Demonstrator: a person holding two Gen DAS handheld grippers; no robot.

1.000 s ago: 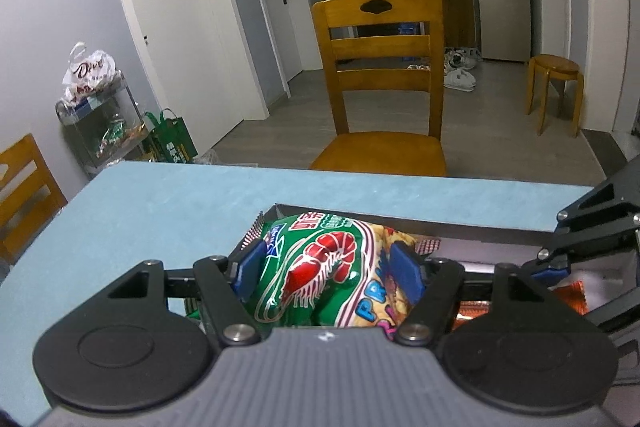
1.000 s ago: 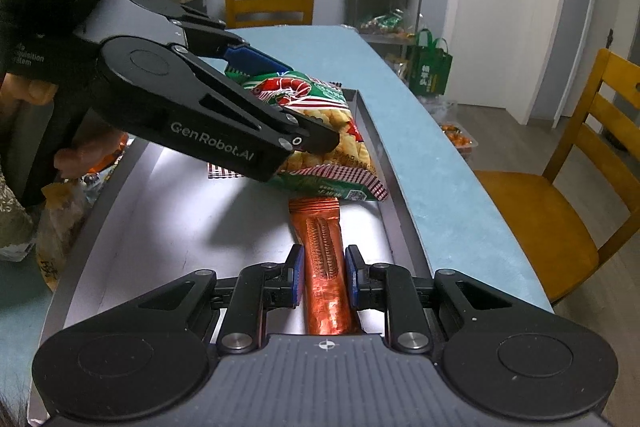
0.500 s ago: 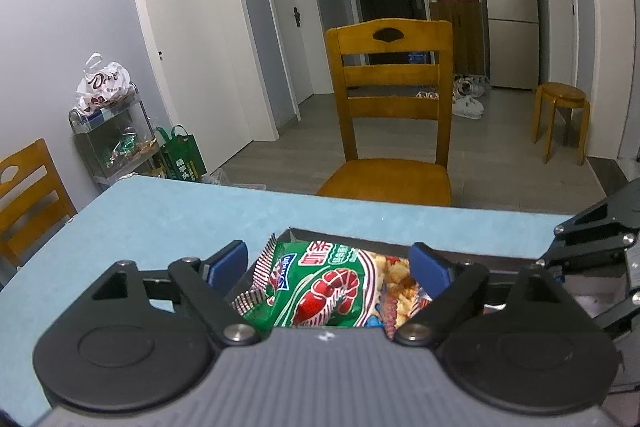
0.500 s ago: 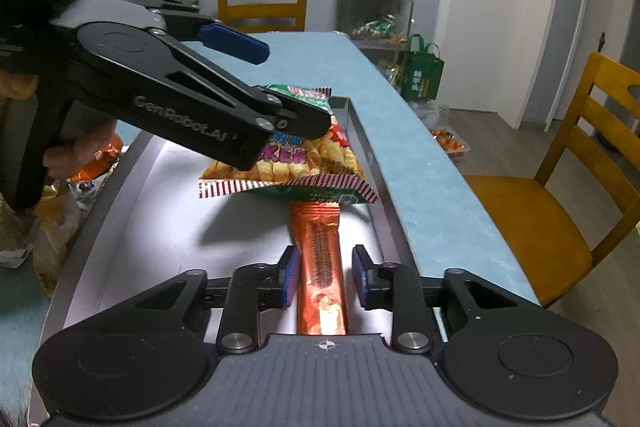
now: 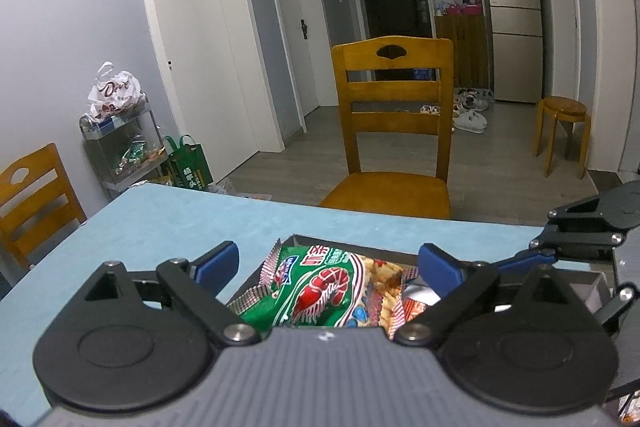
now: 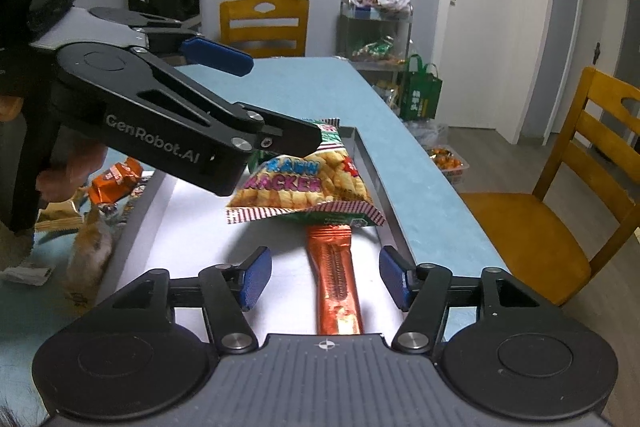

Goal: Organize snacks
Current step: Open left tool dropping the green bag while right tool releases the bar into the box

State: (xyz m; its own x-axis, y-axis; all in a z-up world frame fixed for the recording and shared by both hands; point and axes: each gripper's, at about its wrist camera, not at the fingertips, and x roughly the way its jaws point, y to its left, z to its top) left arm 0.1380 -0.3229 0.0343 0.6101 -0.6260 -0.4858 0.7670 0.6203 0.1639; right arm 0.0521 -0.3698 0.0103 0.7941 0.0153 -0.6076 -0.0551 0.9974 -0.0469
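Prawn crackers [image 6: 308, 183] are lying in the tray [image 6: 372, 163]; both grippers' jaws are opening, pinching nothing. Only the right wrist view is showing the orange stick pack [image 6: 336, 279] between the right gripper [image 6: 325, 277] jaws.

Straight out past the left tongs a wooden chair [image 5: 390, 131] faced the blue table [image 5: 168, 223], grey walls and white doors [image 5: 200, 39] behind it. Off to their right stood a fridge [image 5: 510, 15] and a small wooden stool [image 5: 562, 131] on grey plank flooring.
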